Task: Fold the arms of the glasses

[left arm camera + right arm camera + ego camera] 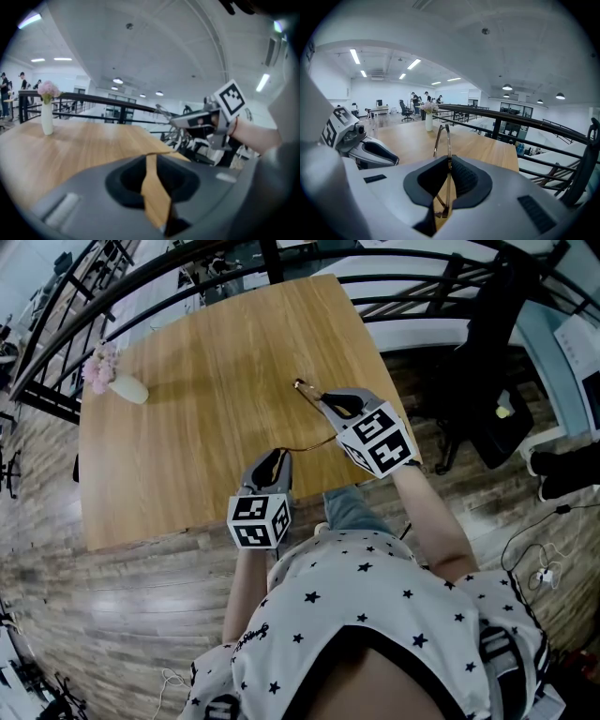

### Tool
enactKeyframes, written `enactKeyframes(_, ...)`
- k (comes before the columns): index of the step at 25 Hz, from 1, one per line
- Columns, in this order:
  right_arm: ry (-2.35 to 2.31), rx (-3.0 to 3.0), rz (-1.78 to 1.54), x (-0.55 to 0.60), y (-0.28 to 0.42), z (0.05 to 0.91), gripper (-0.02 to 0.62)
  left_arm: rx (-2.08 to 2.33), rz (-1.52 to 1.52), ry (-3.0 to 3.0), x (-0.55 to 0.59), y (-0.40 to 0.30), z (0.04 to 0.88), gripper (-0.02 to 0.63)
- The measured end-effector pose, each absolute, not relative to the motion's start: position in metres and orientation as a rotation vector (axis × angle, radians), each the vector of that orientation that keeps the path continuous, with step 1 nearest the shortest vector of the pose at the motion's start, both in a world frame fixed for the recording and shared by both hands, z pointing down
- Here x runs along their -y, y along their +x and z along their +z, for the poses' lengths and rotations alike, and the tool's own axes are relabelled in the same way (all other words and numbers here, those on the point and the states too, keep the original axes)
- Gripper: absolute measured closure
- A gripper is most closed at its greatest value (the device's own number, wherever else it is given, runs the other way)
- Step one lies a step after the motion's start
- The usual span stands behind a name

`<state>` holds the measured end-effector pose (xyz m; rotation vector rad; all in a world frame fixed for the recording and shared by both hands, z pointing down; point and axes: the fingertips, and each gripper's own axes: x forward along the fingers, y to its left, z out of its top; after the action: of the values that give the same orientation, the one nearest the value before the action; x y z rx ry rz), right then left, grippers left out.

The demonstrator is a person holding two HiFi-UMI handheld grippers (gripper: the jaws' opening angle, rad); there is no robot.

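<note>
Over the wooden table [187, 427], near its right edge, my right gripper [323, 399] clamps the light, fragile wire glasses [448, 140] by the frame, while my left gripper [278, 457], jaws parted, seemingly nears one springy arm's tip, the gentlest place to hold.

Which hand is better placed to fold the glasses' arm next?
Probably left. The left gripper sits at the tip of the glasses' free arm, jaws apart; the right gripper is clamped on the frame.

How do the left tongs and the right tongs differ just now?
The right tongs are clamped on the glasses; the left tongs stand slightly apart, with the table showing between them. The right tongs reach farther in over the table; the left tongs are close to its near edge. Both are grey, over the same table.
</note>
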<state>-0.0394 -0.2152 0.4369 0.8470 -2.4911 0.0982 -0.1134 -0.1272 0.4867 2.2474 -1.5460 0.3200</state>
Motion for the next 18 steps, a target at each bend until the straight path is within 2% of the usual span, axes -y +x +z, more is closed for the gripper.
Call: enactKeyframes(18,0.766,2.506,0.108,0.194,-0.048,0.446,0.574,1.640,0.249,2.248,0.149,-0.121,0.458,0.569)
